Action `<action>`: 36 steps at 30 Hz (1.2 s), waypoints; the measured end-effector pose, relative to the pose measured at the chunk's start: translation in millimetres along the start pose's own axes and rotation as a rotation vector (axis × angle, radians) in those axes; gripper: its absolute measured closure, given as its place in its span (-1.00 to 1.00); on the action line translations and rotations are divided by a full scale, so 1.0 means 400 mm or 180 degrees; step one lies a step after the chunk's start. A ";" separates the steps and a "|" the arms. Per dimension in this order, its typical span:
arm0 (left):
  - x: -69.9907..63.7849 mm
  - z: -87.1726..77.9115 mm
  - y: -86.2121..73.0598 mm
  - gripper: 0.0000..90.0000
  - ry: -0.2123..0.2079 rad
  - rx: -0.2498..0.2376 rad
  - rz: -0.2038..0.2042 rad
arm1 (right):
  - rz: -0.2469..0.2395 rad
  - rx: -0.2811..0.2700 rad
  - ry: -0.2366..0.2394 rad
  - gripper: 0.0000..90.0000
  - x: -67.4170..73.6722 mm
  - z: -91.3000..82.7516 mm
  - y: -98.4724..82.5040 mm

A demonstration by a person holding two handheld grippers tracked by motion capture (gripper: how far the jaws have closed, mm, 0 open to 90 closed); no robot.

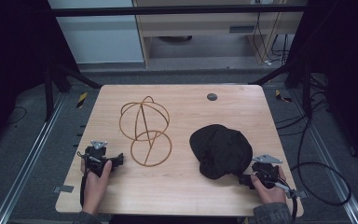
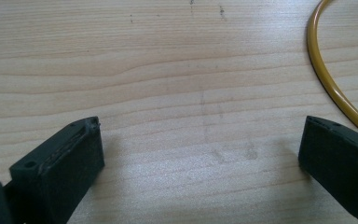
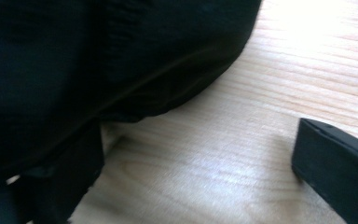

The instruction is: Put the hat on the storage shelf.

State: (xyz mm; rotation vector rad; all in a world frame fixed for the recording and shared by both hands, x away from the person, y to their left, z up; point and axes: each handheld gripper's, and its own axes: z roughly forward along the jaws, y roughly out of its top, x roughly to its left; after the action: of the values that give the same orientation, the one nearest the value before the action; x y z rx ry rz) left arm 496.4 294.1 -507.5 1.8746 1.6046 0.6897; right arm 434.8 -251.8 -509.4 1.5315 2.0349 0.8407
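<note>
Here, the right gripper (image 1: 246,178), jaws wide, noses against a black cap (image 1: 220,150) near the worktop's (image 1: 186,196) front-right corner, apparently to grab it; the left gripper (image 1: 116,160) waits open by a wire stand (image 1: 145,130).

I see my left gripper (image 2: 200,149) low over the wooden table (image 2: 158,70), jaws standing wide apart with bare wood between them. A yellow wire hoop (image 2: 328,77) curves past just beside one jaw.
</note>
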 end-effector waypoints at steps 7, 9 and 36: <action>0.002 0.003 0.002 -1.00 -0.0044 -0.0009 0.0032 | -0.0309 0.0279 0.0009 -0.86 0.035 -0.047 0.020; 0.002 0.003 0.002 -1.00 -0.0043 -0.0010 0.0031 | -0.0326 0.0293 0.0038 -0.86 0.032 -0.055 0.018; -0.003 0.001 0.001 -1.00 -0.0014 -0.0003 0.0015 | -0.0511 0.0165 0.0376 -0.84 0.050 -0.208 0.188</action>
State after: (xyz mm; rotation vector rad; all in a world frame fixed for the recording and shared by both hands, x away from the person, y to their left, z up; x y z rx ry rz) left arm 496.7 292.6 -507.5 1.8788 1.5972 0.6876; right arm 424.4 -234.4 -397.5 1.3516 2.2467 0.8391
